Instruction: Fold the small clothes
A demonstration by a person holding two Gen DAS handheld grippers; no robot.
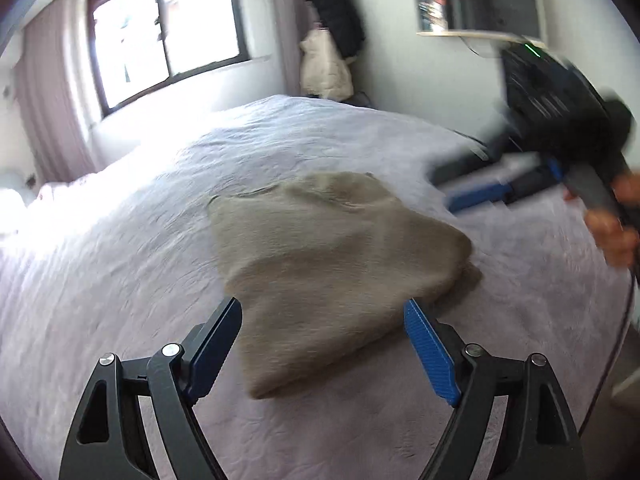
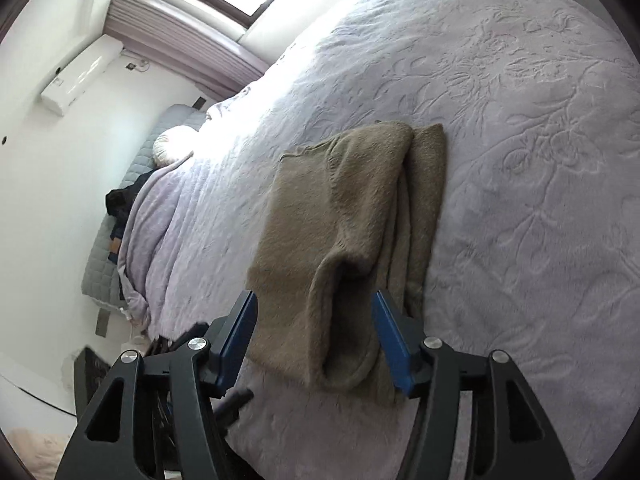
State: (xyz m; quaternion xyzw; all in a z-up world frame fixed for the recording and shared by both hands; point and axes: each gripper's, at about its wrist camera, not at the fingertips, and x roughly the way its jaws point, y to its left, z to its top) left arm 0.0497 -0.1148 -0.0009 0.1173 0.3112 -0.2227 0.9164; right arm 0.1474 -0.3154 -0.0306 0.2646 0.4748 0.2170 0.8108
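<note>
Right claw (image 1: pixel 472 188) motion-blurred

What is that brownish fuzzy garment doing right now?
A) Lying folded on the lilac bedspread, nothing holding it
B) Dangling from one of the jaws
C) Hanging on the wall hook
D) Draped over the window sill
A: the brown garment lies folded on the bedspread, and both the left gripper and right gripper have their jaws spread, empty.

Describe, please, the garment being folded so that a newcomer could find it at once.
Start at the large bed with the lilac embossed bedspread. Near its middle lies a folded khaki-brown fuzzy sweater, the only thing on the cover, with the open right gripper just before it.
</note>
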